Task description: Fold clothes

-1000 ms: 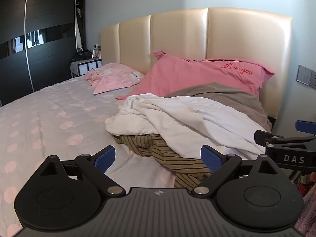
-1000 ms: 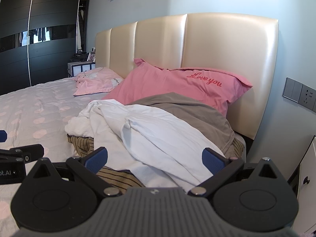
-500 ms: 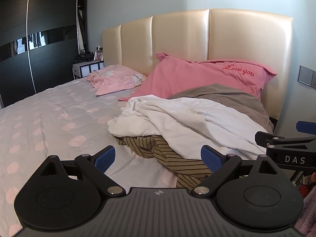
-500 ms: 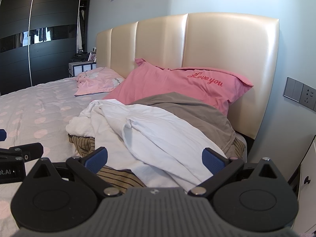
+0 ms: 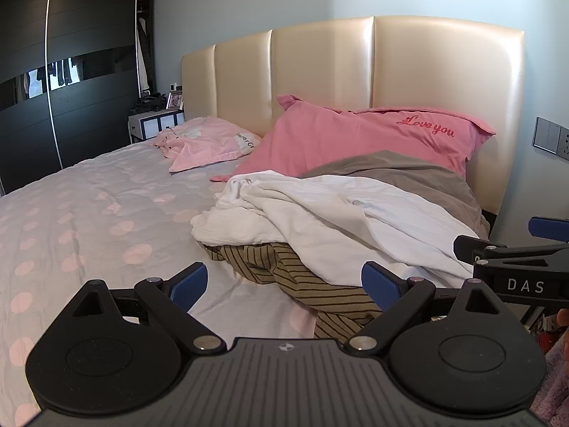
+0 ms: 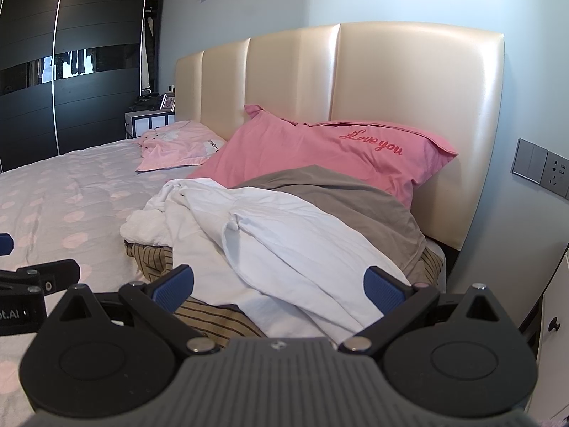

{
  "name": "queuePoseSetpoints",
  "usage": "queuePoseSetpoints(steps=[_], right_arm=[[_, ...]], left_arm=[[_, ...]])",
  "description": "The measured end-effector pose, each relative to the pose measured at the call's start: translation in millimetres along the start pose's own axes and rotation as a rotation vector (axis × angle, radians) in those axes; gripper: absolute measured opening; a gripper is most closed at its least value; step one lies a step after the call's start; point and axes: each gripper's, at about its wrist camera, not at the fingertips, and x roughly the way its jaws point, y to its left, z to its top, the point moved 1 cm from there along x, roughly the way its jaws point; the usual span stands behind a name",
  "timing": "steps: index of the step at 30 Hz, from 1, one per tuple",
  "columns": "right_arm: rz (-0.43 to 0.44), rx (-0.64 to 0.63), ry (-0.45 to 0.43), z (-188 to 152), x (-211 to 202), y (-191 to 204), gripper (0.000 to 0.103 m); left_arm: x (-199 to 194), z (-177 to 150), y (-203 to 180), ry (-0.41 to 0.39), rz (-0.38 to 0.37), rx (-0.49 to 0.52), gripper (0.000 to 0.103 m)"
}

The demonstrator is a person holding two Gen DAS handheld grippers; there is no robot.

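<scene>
Drawer knob [image 6: 553, 326] (right view only)

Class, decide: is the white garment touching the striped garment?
Touching. In the left wrist view the white garment lies draped directly over the striped garment.

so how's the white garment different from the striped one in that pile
The white garment is plain and lies on top, spread wide; the striped garment is olive-brown with dark stripes and sits underneath, mostly covered, poking out at the near edge. Both are crumpled and unfolded on the bed.
</scene>
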Motion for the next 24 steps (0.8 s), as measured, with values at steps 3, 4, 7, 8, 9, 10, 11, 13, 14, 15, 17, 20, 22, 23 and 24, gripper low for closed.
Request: queuePoseSetpoints(steps=[3, 4, 7, 8, 9, 10, 11, 13, 14, 15, 17, 20, 22, 23, 24], right_arm=[[0.0, 0.0, 0.001, 0.0, -0.1, 0.4, 0.102], [0.0, 0.0, 0.002, 0.0, -0.1, 0.5, 0.102], [0.0, -0.001, 0.003, 0.1, -0.1, 0.7, 0.102], [0.001, -0.001, 0.003, 0.1, 0.1, 0.5, 0.102], [0.001, -0.001, 0.004, 0.3, 0.5, 0.4, 0.102], [0.001, -0.001, 0.004, 0.4, 0.7, 0.2, 0.102], [0.002, -0.001, 0.004, 0.4, 0.7, 0.2, 0.102], [0.002, -0.003, 0.003, 0.3, 0.4, 0.1, 0.102], [0.003, -0.003, 0.003, 0.1, 0.2, 0.0, 0.102], [0.003, -0.002, 0.003, 0.1, 0.0, -0.1, 0.102], [0.004, -0.002, 0.003, -0.1, 0.0, -0.3, 0.102], [0.008, -0.002, 0.003, 0.1, -0.3, 0.3, 0.102], [0.019, -0.005, 0.005, 1.1, 0.7, 1.9, 0.102], [0.024, -0.007, 0.006, 1.6, 1.2, 2.7, 0.102], [0.032, -0.008, 0.007, 2.2, 1.6, 3.6, 0.102]], left_arm=[[0.9, -0.2, -1.1, 0.004, -0.002, 0.0, 0.095], [0.7, -0.4, -1.4, 0.003, -0.002, 0.0, 0.095], [0.8, 0.0, -1.5, 0.003, -0.004, 0.0, 0.095], [0.8, 0.1, -1.5, 0.003, -0.005, -0.001, 0.095], [0.8, 0.2, -1.6, 0.003, -0.006, -0.001, 0.095], [0.8, 0.4, -1.6, 0.003, -0.006, -0.001, 0.095], [0.9, 0.5, -1.6, 0.003, -0.007, -0.002, 0.095], [-0.3, -0.5, -2.6, 0.001, -0.008, -0.001, 0.095], [-0.7, -0.8, -2.9, 0.001, -0.009, -0.002, 0.095], [-0.7, -0.7, -3.1, 0.002, -0.009, -0.003, 0.095], [-0.6, -0.9, -3.7, 0.002, -0.01, -0.002, 0.095], [0.0, -1.8, -3.7, 0.007, -0.012, 0.003, 0.095], [0.9, -2.8, -3.4, 0.014, -0.011, 0.007, 0.095], [1.7, -3.2, -3.0, 0.018, -0.009, 0.009, 0.095], [2.8, -3.5, -2.1, 0.021, -0.006, 0.01, 0.095]])
